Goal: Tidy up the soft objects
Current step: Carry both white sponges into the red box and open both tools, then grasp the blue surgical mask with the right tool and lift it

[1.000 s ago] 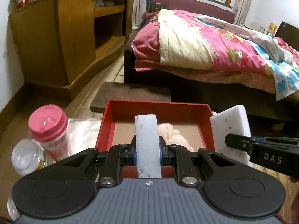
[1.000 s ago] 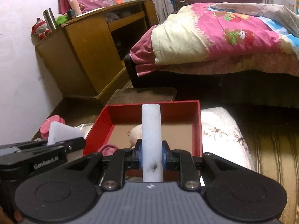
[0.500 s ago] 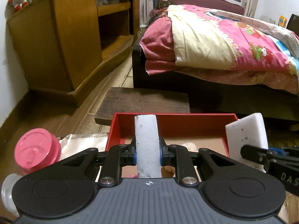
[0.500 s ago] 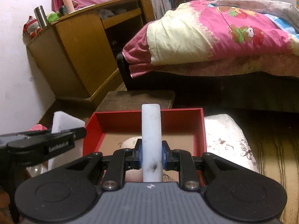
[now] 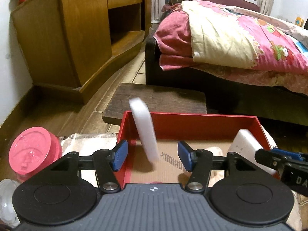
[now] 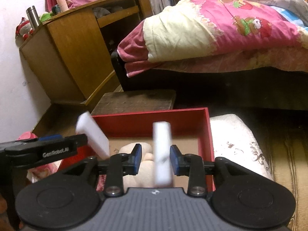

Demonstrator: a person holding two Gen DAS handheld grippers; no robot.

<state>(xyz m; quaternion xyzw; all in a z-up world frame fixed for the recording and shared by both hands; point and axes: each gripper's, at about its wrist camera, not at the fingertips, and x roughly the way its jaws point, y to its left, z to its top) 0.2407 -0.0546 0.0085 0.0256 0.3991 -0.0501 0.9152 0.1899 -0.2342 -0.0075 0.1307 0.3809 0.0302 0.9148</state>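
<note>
Both grippers stand over the open red cardboard box [image 5: 192,123], jaws spread wide and holding nothing. Between the fingers of the left gripper [image 5: 153,156] a white rectangular foam sponge [image 5: 145,130] is loose and motion-blurred, long axis near upright with its top leaning left, lower end over the box's brown floor and touching neither blue pad. The right gripper [image 6: 156,159] shows the same: a second white foam sponge [image 6: 161,152], blurred, upright, apart from both pads. Each block lies directly ahead of its own fingers, above the box interior. Judged from this, both are dropping into the box, beside a pale soft plush item [image 6: 130,150] already inside. Both sponges look light, plain and slightly soiled.
</note>
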